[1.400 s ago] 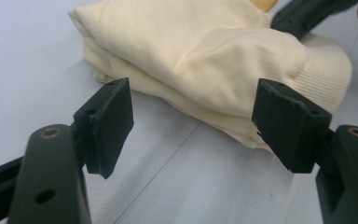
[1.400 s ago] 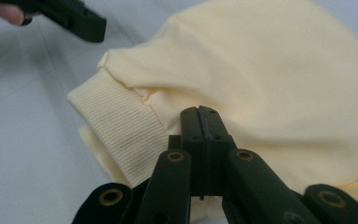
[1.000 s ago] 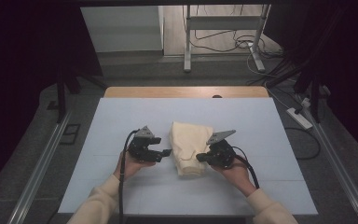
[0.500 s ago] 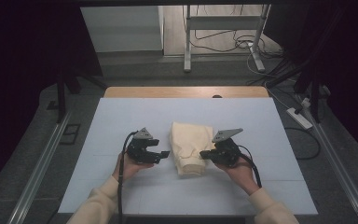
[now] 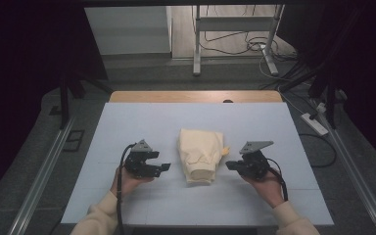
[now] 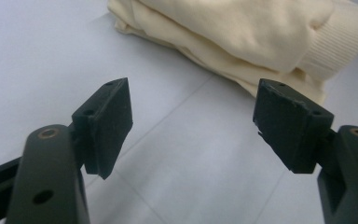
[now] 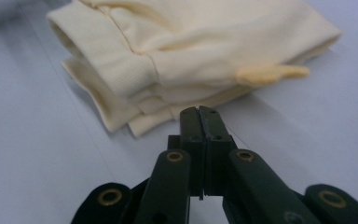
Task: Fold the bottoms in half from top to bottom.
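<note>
Lying folded at the centre of the high view, the cream garment (image 5: 200, 155) rests on the white table (image 5: 127, 122). Left gripper (image 5: 162, 167), lower left of it, stands wide and empty. Right gripper (image 5: 229, 165), lower right, has jaws pressed together, holding nothing.

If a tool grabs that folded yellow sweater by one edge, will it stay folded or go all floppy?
Probably floppy: the folded sweater is soft knit in loose layers, so lifting one edge would likely unfold it. It looks light and should not roll. Its ribbed cuff may give a firmer hold.
</note>
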Tool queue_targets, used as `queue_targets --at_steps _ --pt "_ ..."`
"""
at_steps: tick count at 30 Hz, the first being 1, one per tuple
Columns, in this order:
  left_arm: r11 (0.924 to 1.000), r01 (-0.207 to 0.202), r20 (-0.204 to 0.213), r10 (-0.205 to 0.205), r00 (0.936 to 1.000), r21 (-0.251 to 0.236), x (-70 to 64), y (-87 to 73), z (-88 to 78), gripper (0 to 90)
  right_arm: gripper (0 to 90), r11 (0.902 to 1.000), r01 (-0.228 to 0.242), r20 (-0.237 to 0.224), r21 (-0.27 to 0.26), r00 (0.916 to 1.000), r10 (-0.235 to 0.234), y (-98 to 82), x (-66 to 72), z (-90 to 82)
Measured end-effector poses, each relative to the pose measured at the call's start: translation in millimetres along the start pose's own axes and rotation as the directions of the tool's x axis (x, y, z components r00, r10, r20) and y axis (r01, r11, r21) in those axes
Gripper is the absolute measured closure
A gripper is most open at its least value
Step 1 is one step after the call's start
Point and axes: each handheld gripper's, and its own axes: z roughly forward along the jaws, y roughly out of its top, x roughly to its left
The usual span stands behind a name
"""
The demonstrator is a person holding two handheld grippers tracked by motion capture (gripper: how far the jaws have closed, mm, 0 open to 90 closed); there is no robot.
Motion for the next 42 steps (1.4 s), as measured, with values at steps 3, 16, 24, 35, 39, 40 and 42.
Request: queue_targets --at_steps 3,16,24,35,39,40,42 --pt "1.0000 0.009 -0.001 -0.009 1.0000 0.004 -1.0 -8.2 -5.4 27.7 67.1 0.9996 -0.028 0.032 -0.009 0.9991 0.028 -8.1 -3.2 -5.3" --pt "0.9984 0.052 -0.040 -0.051 0.9979 0.021 7.8 -38.2 -28.4 27.4 39.2 0.9983 -0.053 0.073 0.024 0.9960 0.052 -44.3 -10.9 -23.8" --pt "0.9966 0.079 -0.047 -0.078 0.9959 0.021 9.7 -55.0 -39.5 27.3 37.5 0.9978 -0.054 0.077 -0.038 0.9954 0.057 -59.8 -13.4 -43.1" --pt "0.9966 0.081 -0.043 -0.080 0.9958 0.017 8.9 -55.3 -40.3 27.2 37.4 0.9976 -0.040 0.079 -0.056 0.9959 0.044 -61.0 -13.7 -45.8" --pt "0.9966 0.081 -0.044 -0.080 0.9958 0.014 8.9 -55.3 -40.8 27.1 37.4 0.9972 -0.038 0.075 -0.063 0.9963 0.043 -60.7 -14.1 -46.1" --pt "0.9966 0.081 -0.044 -0.080 0.9958 0.014 8.9 -55.3 -40.8 27.2 37.4 0.9971 -0.038 0.076 -0.066 0.9961 0.043 -60.6 -14.3 -46.4" --pt "0.9966 0.081 -0.044 -0.080 0.9958 0.014 9.0 -55.4 -40.9 27.1 37.4 0.9969 -0.038 0.078 -0.068 0.9960 0.043 -60.3 -14.6 -46.7"
